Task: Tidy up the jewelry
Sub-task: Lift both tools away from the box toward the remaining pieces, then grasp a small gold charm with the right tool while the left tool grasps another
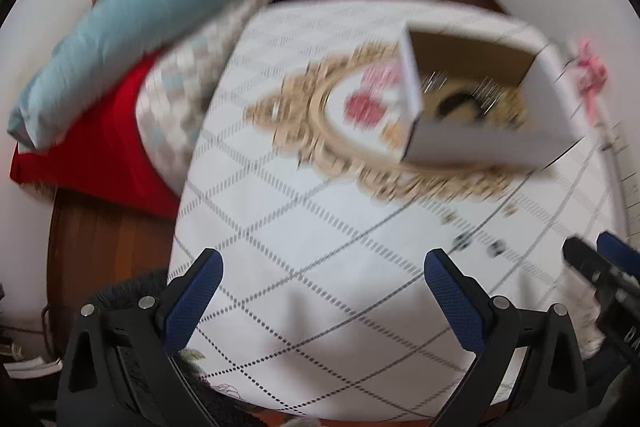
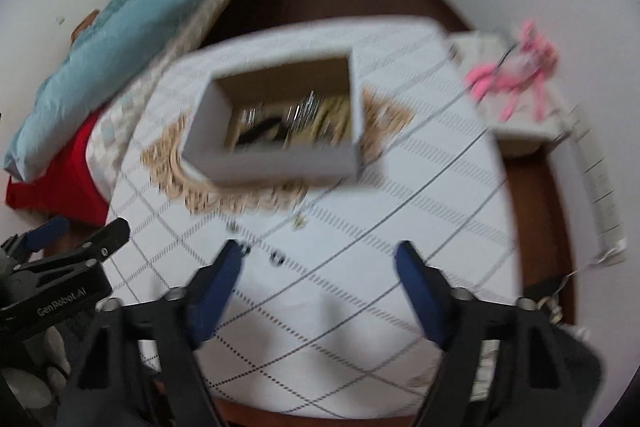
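Both views are smeared with motion blur, so this looks like the approach. The table, under a white diamond-patterned cloth, carries an open white cardboard box sitting on the gold medallion near its middle. The left gripper and right gripper both hover over the near edge, jaws wide apart and empty.

Best play, I'd say: slow right down, settle over one loose piece and pinch it squarely, because these are tiny targets. Inside the box lies a jumble of silvery, cream and black jewelry, too blurred to sort by type. Smallest of all, a few little pieces, perhaps earrings, lie on the cloth between box and grippers.
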Available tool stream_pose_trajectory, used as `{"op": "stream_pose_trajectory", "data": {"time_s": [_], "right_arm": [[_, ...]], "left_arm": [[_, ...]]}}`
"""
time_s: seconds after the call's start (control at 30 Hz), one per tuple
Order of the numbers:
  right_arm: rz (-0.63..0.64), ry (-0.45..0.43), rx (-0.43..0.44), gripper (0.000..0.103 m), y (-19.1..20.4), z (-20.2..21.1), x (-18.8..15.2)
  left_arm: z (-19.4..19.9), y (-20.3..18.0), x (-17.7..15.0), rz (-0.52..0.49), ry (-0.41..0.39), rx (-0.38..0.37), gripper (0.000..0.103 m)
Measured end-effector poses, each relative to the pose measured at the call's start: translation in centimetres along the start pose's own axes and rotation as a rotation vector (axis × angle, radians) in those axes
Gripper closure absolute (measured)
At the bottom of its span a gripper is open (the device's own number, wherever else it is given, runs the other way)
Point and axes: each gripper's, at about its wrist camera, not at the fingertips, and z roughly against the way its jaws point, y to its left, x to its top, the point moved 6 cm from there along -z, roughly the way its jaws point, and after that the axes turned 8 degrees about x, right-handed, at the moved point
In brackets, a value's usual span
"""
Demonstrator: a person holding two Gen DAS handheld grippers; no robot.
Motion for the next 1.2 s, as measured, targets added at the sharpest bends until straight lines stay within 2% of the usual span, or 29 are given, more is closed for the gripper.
{"op": "stream_pose_trajectory", "data": {"time_s": [0.2, 0.37, 0.4, 0.43, 0.47, 0.53, 0.57, 0.73, 0.93, 1.03, 1.1, 1.17, 1.2], "right_arm": [[-0.013, 0.006, 0.001, 0.043, -0.5, -5.8, 0.1], [0.022, 0.019, -0.002, 0.044, 0.2, -8.3, 1.0], [0.033, 0.031, -0.015, 0.051, 0.3, -8.9, 0.9], [0.053, 0.021, -0.032, 0.053, 0.5, -9.1, 0.9], [0.074, 0.018, -0.045, 0.061, 0.8, -9.3, 0.9], [0.13, 0.012, -0.11, 0.072, 1.2, -9.5, 0.8], [0.138, 0.013, -0.113, 0.092, 1.3, -9.6, 0.8], [0.077, 0.004, -0.08, 0.093, -0.1, -9.0, 0.9], [-0.046, -0.032, -0.049, 0.093, -3.7, -6.1, 0.3], [-0.092, -0.041, -0.05, 0.093, -5.4, -4.9, 0.4], [-0.113, -0.045, -0.053, 0.093, -6.3, -4.4, 0.3], [-0.124, -0.047, -0.056, 0.093, -6.6, -3.9, -0.3], [-0.126, -0.046, -0.057, 0.093, -6.7, -3.8, -0.4]], "left_arm": [[-3.8, -0.2, -1.0, 0.006, 0.071, 0.025, 0.0], [-5.2, -0.8, -0.6, 0.005, 0.095, 0.024, 0.0], [-5.4, -0.9, -0.5, 0.002, 0.1, 0.025, 0.0], [-5.6, -1.1, -0.3, -0.002, 0.102, 0.025, 0.0], [-5.8, -1.3, -0.3, -0.007, 0.106, 0.025, 0.0], [-6.0, -1.5, -0.2, -0.014, 0.111, 0.023, 0.0], [-6.0, -1.7, -0.2, -0.017, 0.113, 0.022, 0.0], [-5.5, -2.6, 0.4, -0.024, 0.107, -0.018, 0.001], [-4.6, -5.3, 1.3, -0.055, 0.08, -0.129, 0.001], [-4.3, -6.6, 1.6, -0.074, 0.066, -0.162, 0.004], [-4.0, -7.5, 1.7, -0.086, 0.058, -0.172, 0.009], [-3.9, -8.4, 1.8, -0.102, 0.055, -0.179, 0.025], [-3.9, -8.8, 1.8, -0.112, 0.057, -0.181, 0.029]]}}
